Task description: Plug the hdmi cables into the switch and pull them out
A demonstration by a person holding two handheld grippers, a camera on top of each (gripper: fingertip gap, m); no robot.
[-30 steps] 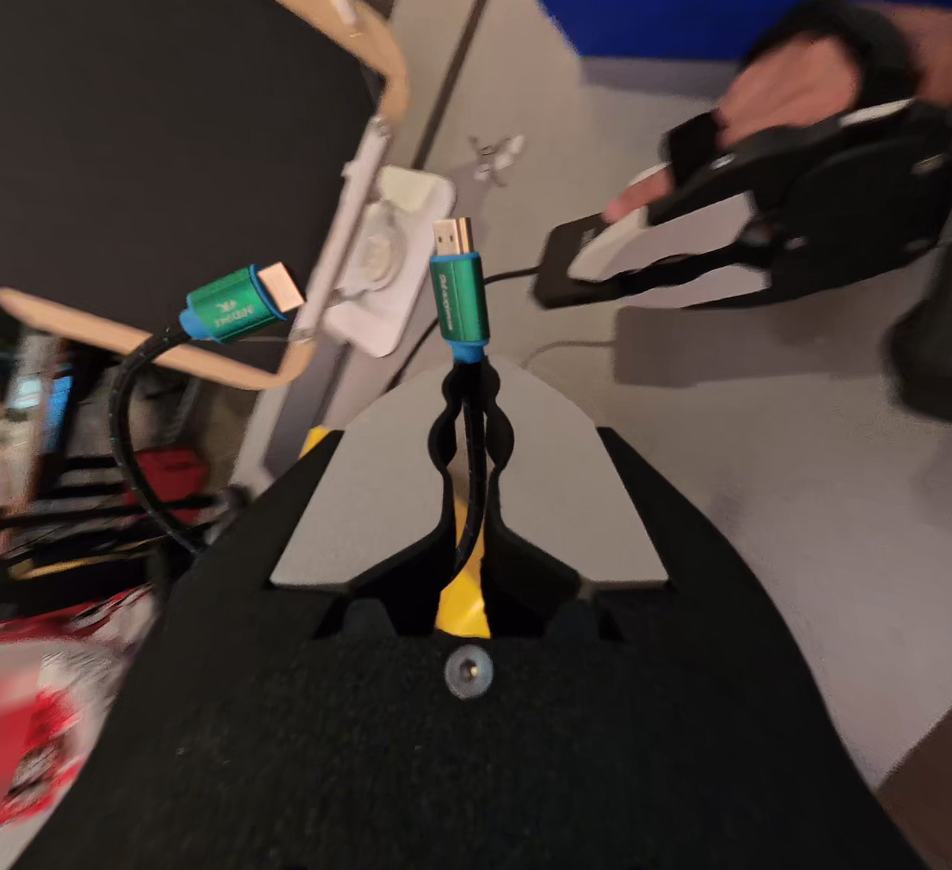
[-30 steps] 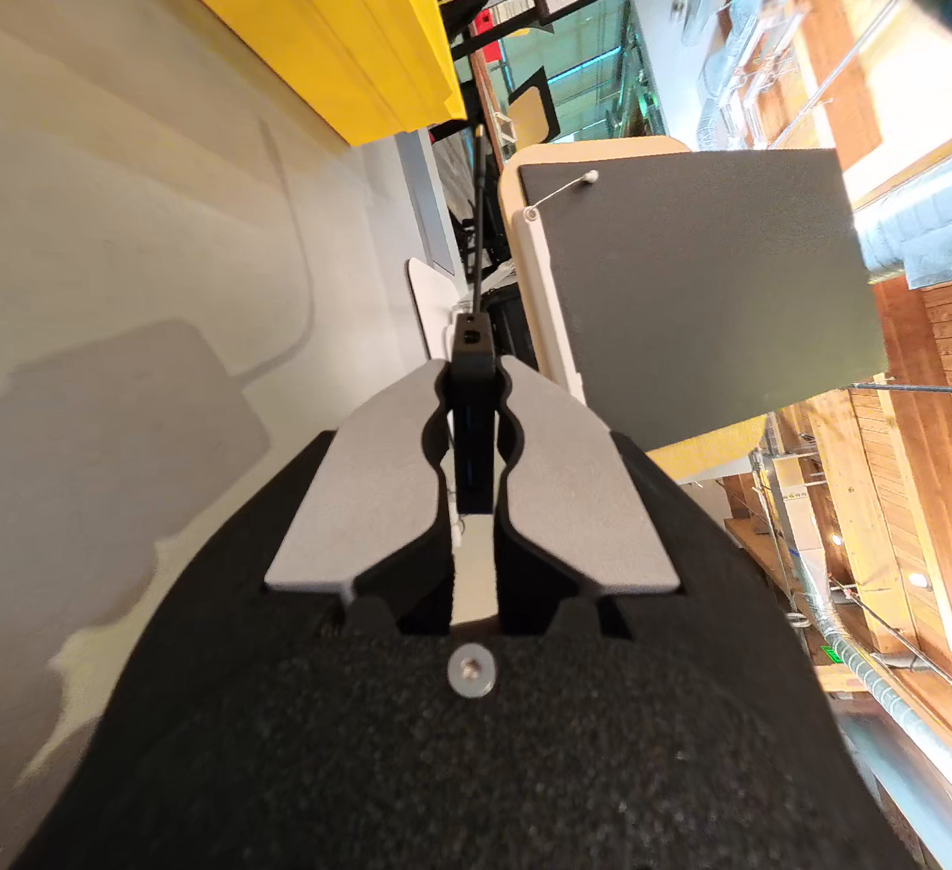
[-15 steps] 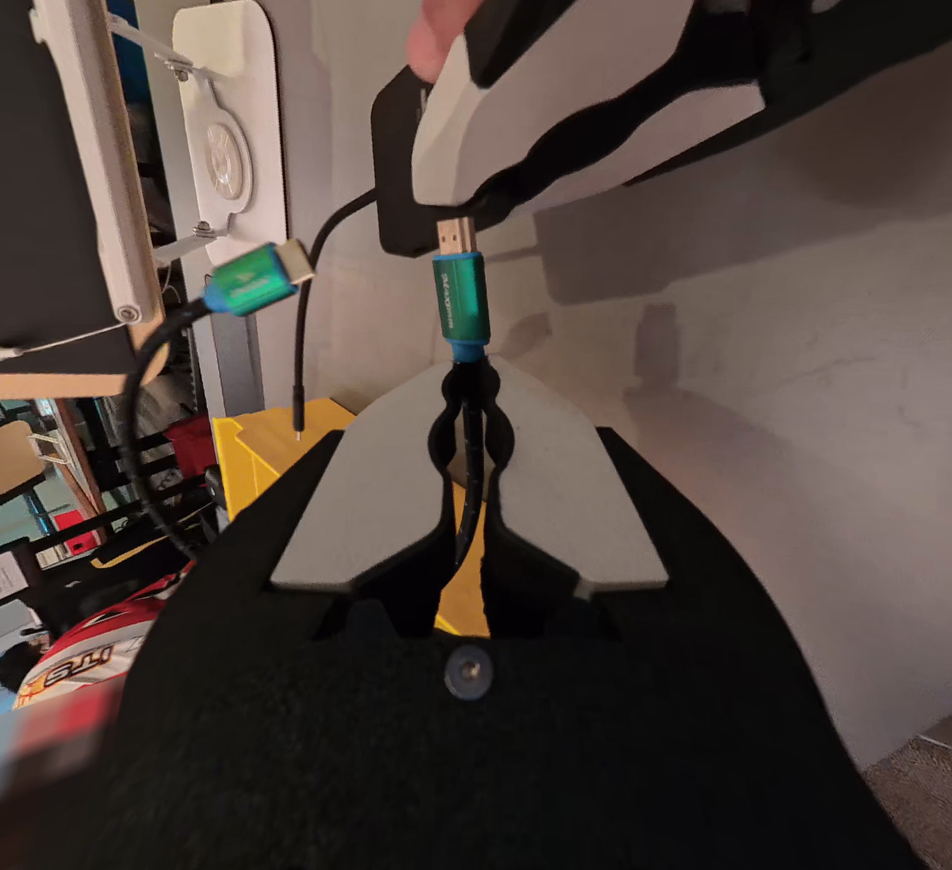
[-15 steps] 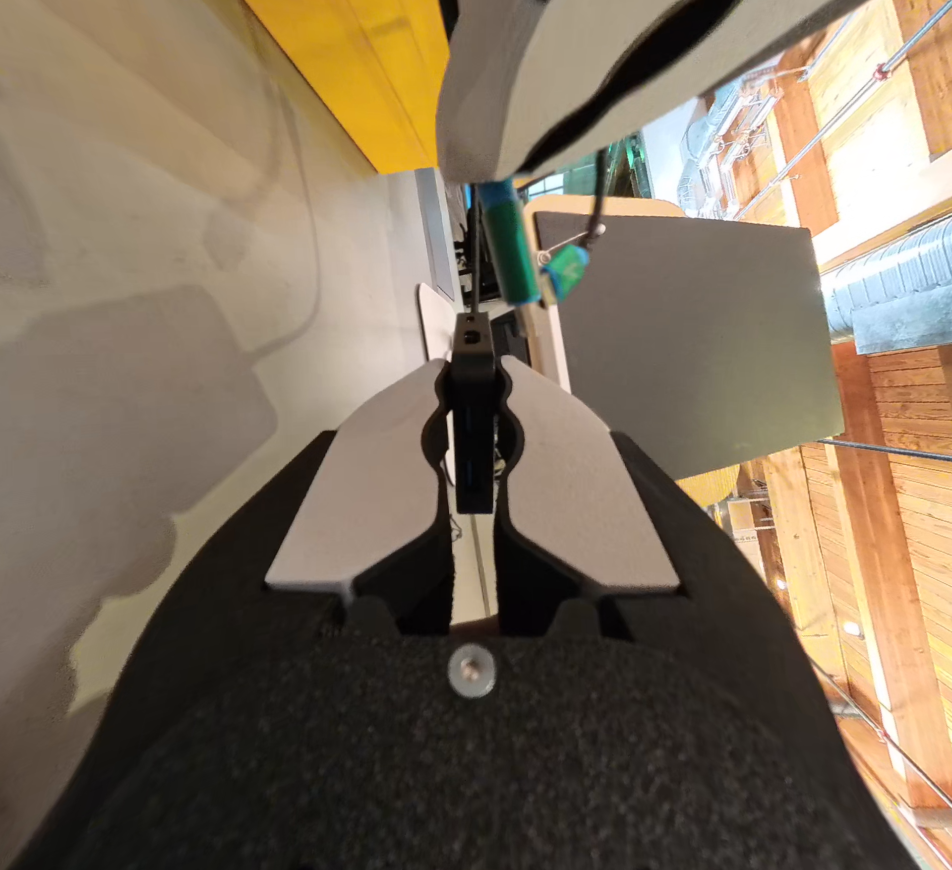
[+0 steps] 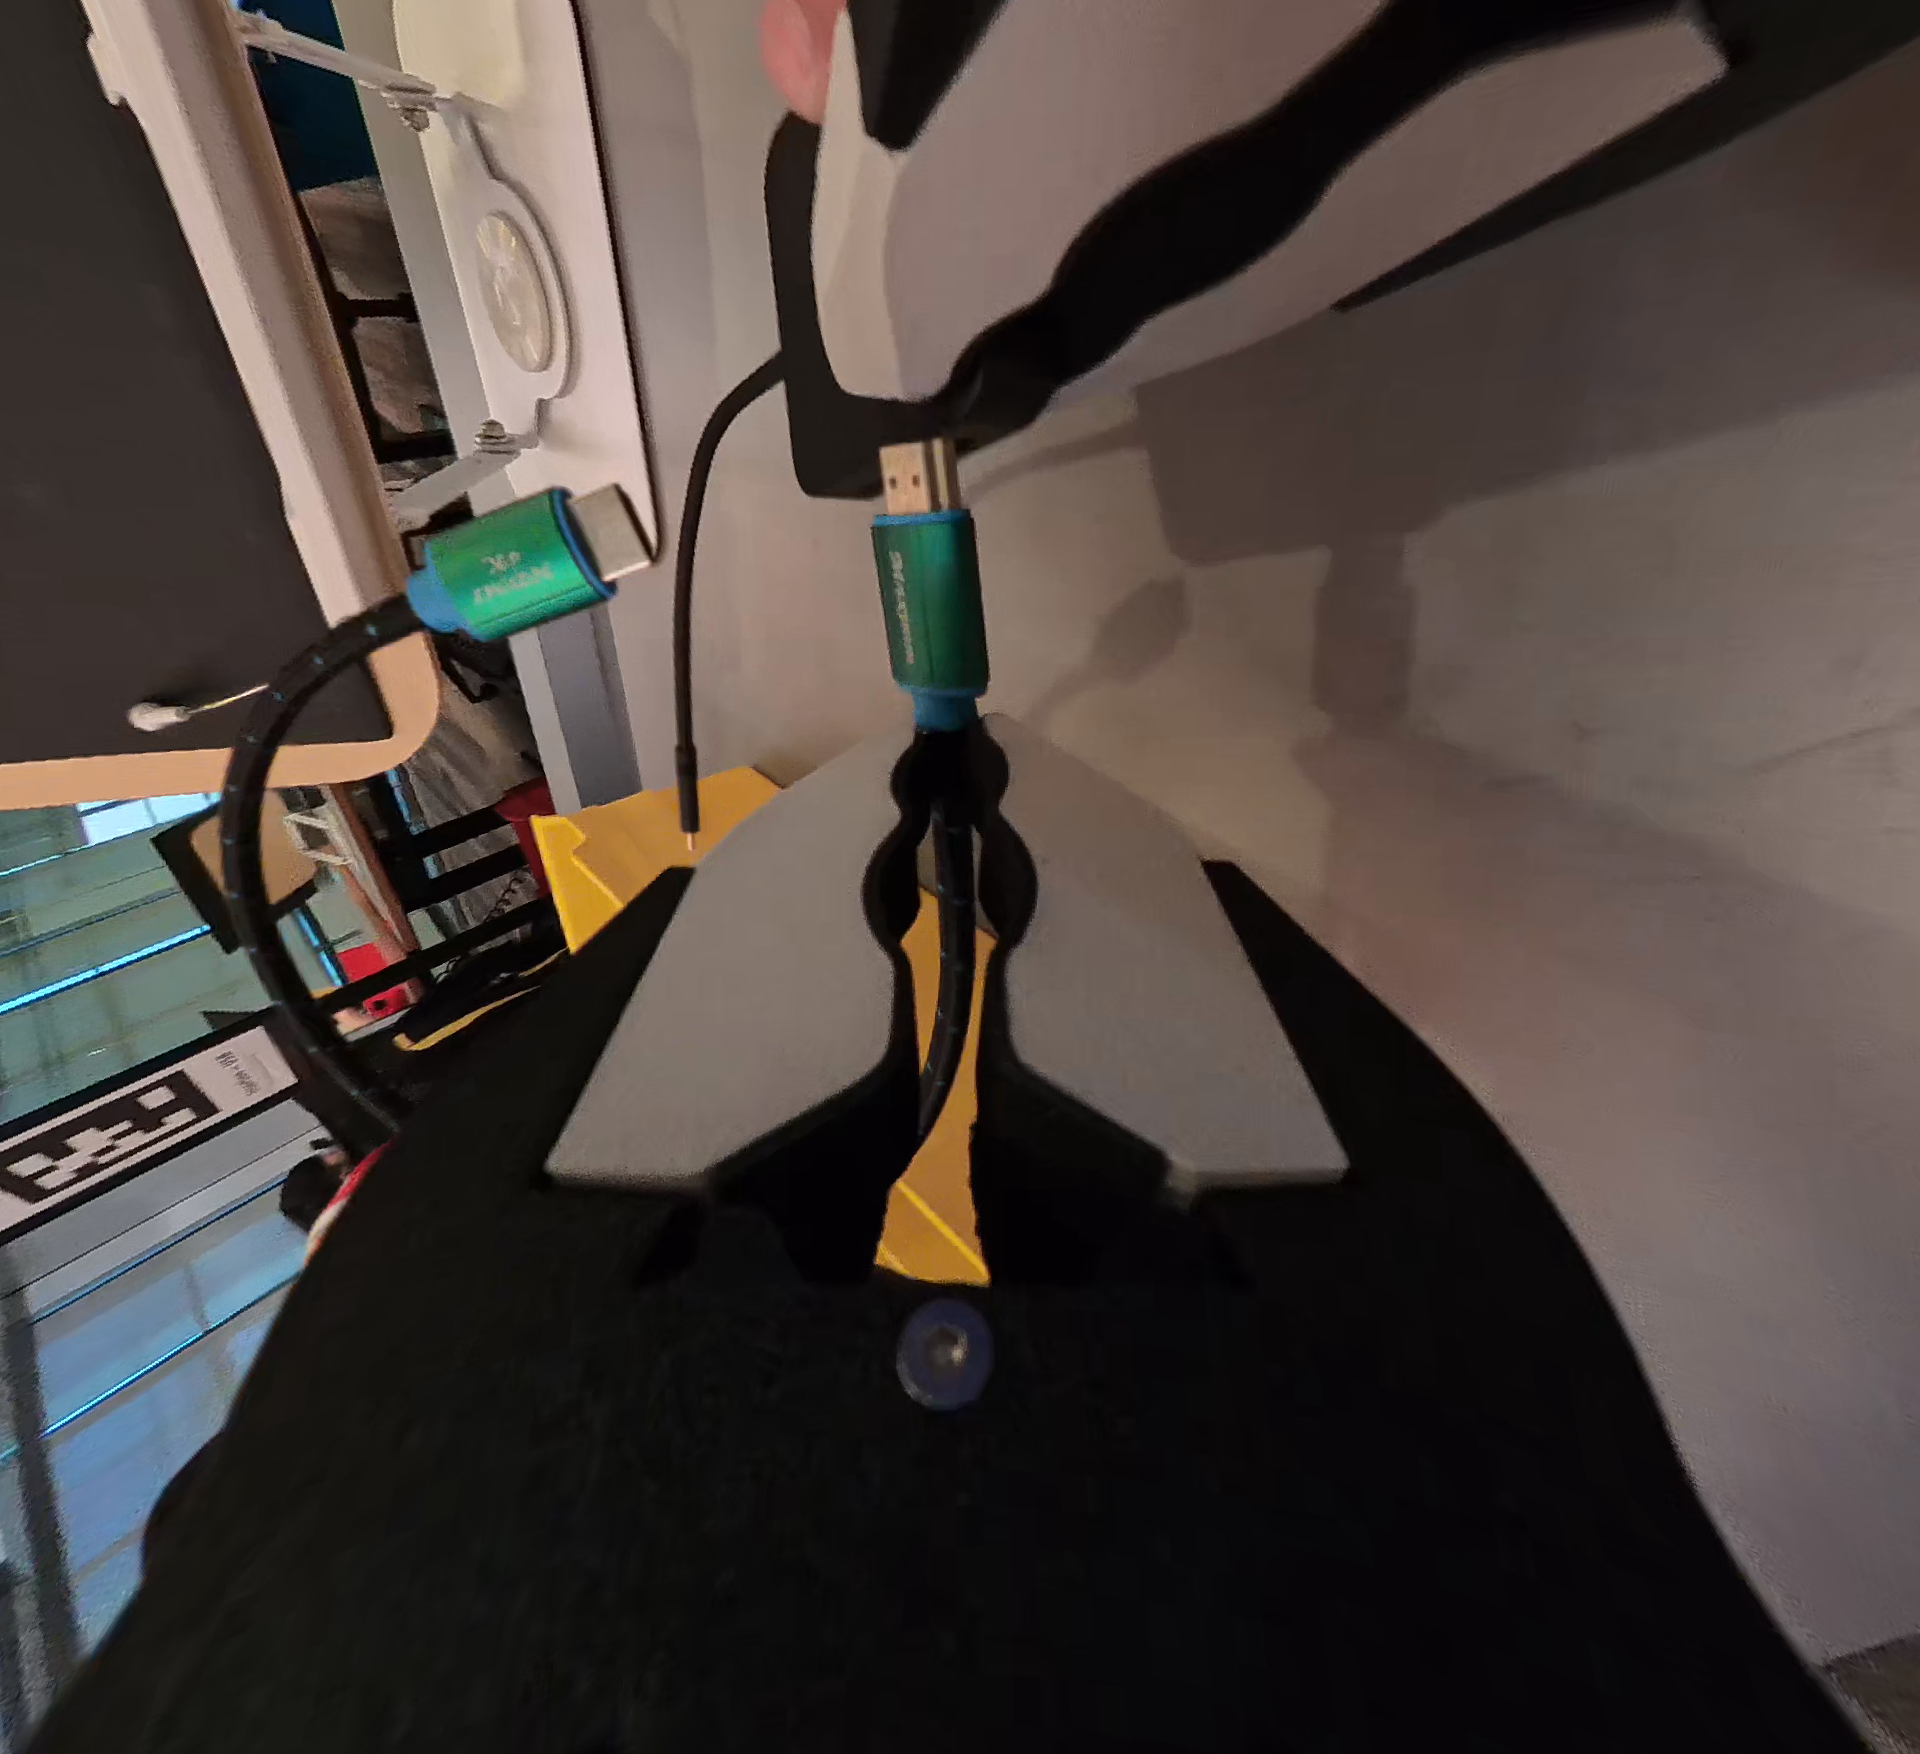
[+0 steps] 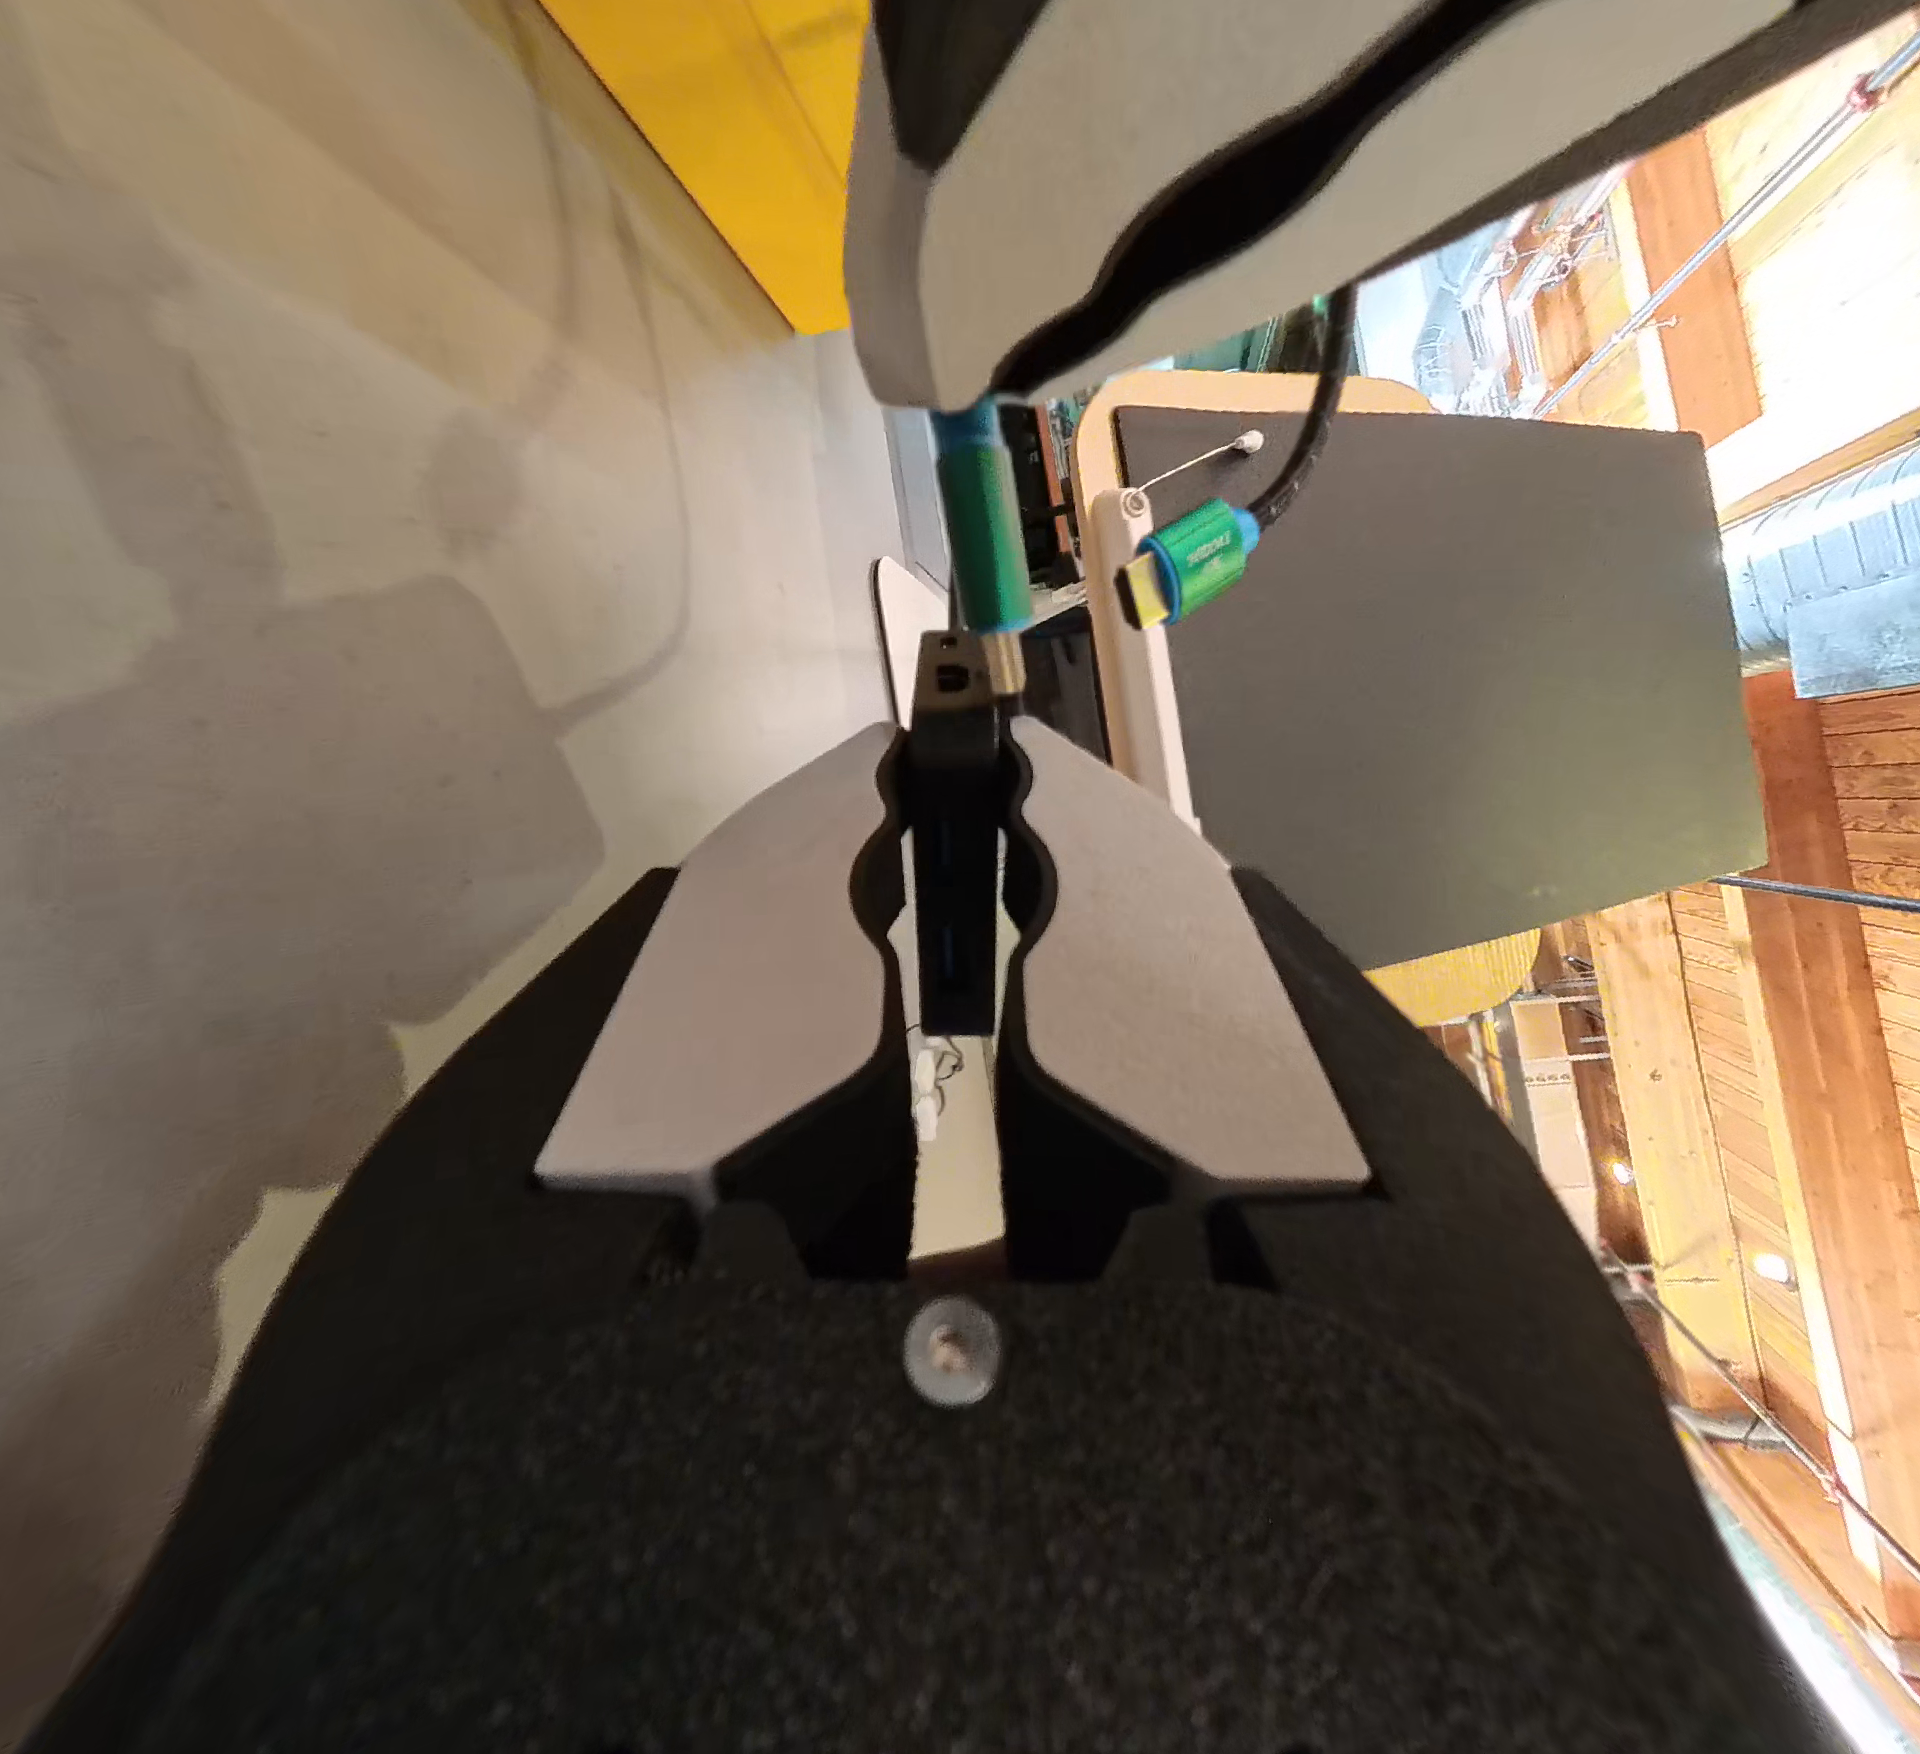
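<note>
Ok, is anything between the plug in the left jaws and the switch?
Nothing. In the right wrist view the gold tip of the green plug sits right at the black switch edge, seemingly not yet inserted; the left wrist view agrees.

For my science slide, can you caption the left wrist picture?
Left gripper holds a green HDMI plug up to the black switch in the right gripper.

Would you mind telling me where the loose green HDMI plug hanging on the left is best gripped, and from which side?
Probably on the flat faces of the loose plug's green metal shell, coming across its length from the side. The shell is rigid and flat, while the gold tip must stay bare for the port and the braided cable behind it bends. The left tool is shut on the other plug's cable, so it seems occupied.
</note>
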